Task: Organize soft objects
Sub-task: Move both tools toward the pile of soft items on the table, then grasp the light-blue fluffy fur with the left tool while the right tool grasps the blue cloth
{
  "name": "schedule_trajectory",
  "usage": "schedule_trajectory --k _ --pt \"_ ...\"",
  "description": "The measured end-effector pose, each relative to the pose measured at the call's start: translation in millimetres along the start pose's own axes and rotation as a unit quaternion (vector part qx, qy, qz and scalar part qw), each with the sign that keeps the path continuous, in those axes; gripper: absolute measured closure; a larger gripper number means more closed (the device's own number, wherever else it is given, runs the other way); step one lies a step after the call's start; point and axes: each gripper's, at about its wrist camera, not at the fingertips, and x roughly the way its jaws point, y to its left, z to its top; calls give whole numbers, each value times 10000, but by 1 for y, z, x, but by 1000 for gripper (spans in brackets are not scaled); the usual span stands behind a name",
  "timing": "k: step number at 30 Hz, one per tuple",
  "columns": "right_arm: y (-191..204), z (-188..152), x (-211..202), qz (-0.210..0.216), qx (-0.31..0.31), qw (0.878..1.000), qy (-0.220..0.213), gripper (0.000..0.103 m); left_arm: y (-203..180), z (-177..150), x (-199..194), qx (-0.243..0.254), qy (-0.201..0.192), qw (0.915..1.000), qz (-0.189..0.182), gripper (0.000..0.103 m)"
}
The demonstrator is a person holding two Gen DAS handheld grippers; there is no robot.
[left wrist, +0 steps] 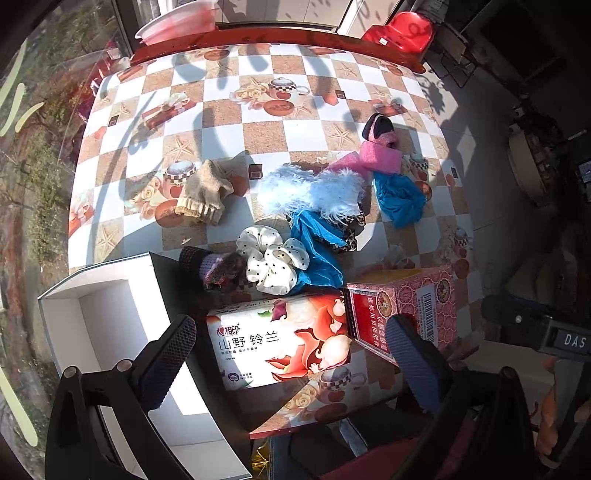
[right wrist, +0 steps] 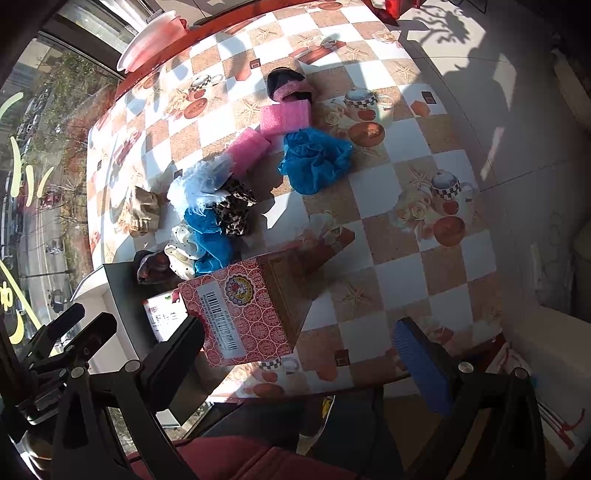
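Note:
Soft items lie scattered on the checkered table (left wrist: 229, 136): a beige sock (left wrist: 205, 194), a fluffy white-blue piece (left wrist: 314, 188), pink foam pieces (left wrist: 380, 157), blue cloths (left wrist: 400, 199) (left wrist: 314, 247), a white dotted scrunchie (left wrist: 271, 262), a leopard-print piece (right wrist: 236, 210) and a dark knit item (left wrist: 214, 267). An open white box (left wrist: 107, 325) sits at the near left. My left gripper (left wrist: 291, 354) is open and empty above a tissue box (left wrist: 280, 339). My right gripper (right wrist: 299, 343) is open and empty over the near table edge, beside a red patterned box (right wrist: 243, 314).
A pink basin (left wrist: 177, 20) and a red plastic stool (left wrist: 404, 29) stand beyond the table's far edge. A window runs along the left. The other gripper (left wrist: 535, 328) shows at the right of the left wrist view. Tiled floor (right wrist: 517, 122) lies to the right.

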Motion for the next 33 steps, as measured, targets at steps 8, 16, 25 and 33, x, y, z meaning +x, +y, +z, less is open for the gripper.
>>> schedule_trajectory --k 8,16,25,33 --pt "-6 0 4 18 100 9999 49 0 3 5 6 -30 126 9999 69 0" --pt "-15 3 9 -4 164 9998 98 0 6 13 13 -48 125 9999 39 0" --pt "-29 15 20 -66 258 9995 160 0 17 31 28 -266 350 9990 125 0" --pt "-42 17 30 -27 426 9988 249 0 23 60 45 -213 420 9985 280 0"
